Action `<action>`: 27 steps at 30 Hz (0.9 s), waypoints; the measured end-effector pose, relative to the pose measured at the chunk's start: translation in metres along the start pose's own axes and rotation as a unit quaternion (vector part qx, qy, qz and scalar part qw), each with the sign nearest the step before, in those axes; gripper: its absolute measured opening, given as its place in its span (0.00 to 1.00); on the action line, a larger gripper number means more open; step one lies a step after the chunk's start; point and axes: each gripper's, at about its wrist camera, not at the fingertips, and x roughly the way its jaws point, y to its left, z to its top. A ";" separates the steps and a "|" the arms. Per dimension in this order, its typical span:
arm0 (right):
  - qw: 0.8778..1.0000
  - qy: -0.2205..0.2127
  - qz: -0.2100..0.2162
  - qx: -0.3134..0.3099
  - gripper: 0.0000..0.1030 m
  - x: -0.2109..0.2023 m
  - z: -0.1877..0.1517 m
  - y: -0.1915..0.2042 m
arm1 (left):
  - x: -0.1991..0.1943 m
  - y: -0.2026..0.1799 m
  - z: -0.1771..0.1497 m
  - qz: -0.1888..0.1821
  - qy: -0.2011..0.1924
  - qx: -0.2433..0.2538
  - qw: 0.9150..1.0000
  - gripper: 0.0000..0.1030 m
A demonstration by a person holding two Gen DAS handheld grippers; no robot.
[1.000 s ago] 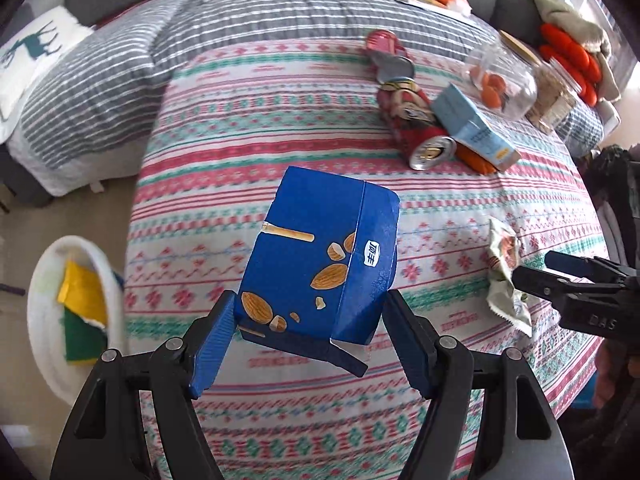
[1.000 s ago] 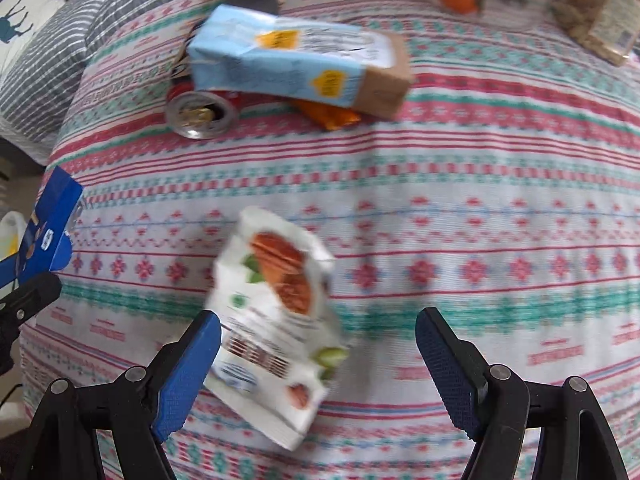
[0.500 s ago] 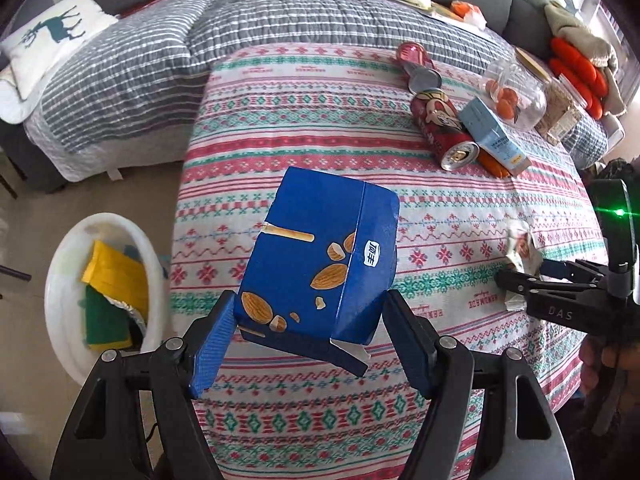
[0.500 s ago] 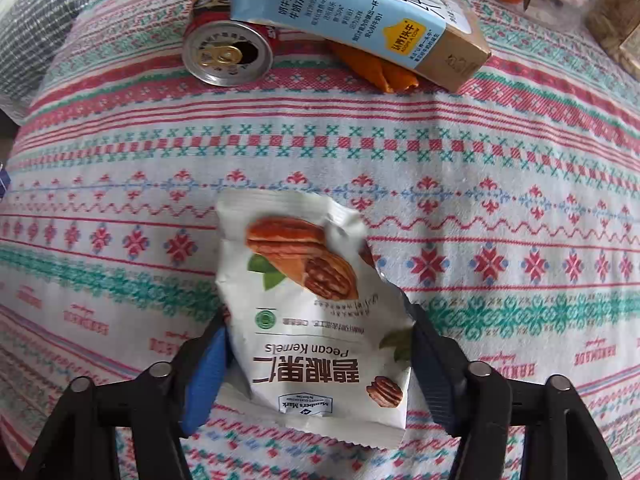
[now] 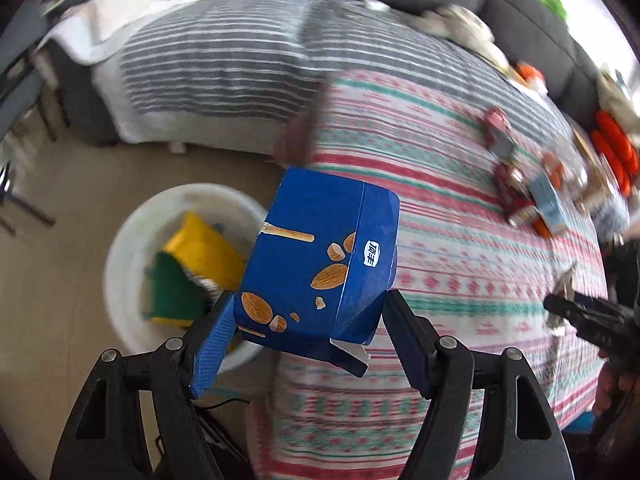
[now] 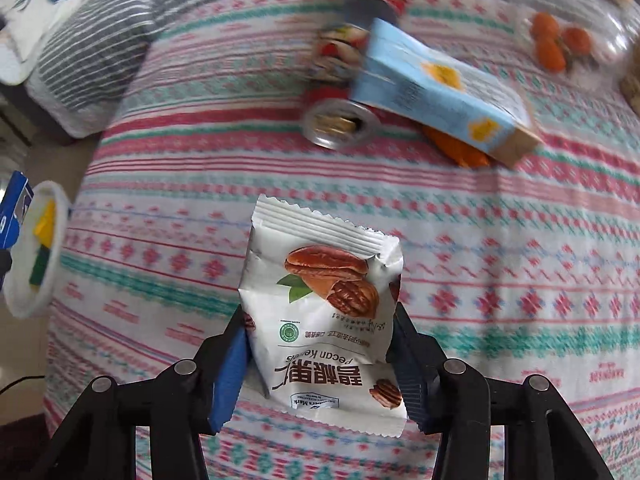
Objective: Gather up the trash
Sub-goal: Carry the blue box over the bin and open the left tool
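The left tongs (image 5: 308,336) hold a blue box (image 5: 320,256) with pictures of almonds between their blue pads, so they stand wide around it. The box is tilted and hangs partly above a white bin (image 5: 132,240) that stands on the floor just beside the bed. In the bin lie a yellow packet (image 5: 200,244) and a green packet (image 5: 172,296).

The right tongs (image 6: 320,356) have just been closing, and their pads now press both sides of a white pecan packet (image 6: 324,304), which is lifted over the patterned blanket (image 6: 500,280).

Farther on the blanket lie a red can (image 6: 340,120) with its open end toward the camera and a light blue carton (image 6: 436,84) that rests against it, with something orange under the carton. Behind them is a clear container with orange fruits (image 6: 560,40), blurred.
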 end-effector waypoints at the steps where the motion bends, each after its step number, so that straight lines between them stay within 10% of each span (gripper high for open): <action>1: 1.000 -0.001 0.004 -0.008 0.55 0.000 0.002 0.009 | -0.002 0.013 0.000 0.004 -0.002 -0.013 1.000 0.74; 15: 0.998 0.005 0.043 -0.046 0.56 0.030 0.031 0.082 | 0.030 0.122 0.008 0.025 0.009 -0.135 0.990 0.76; 27: 0.996 0.009 0.059 -0.067 0.59 0.041 0.037 0.129 | 0.016 0.112 -0.001 0.102 -0.004 -0.054 0.993 0.91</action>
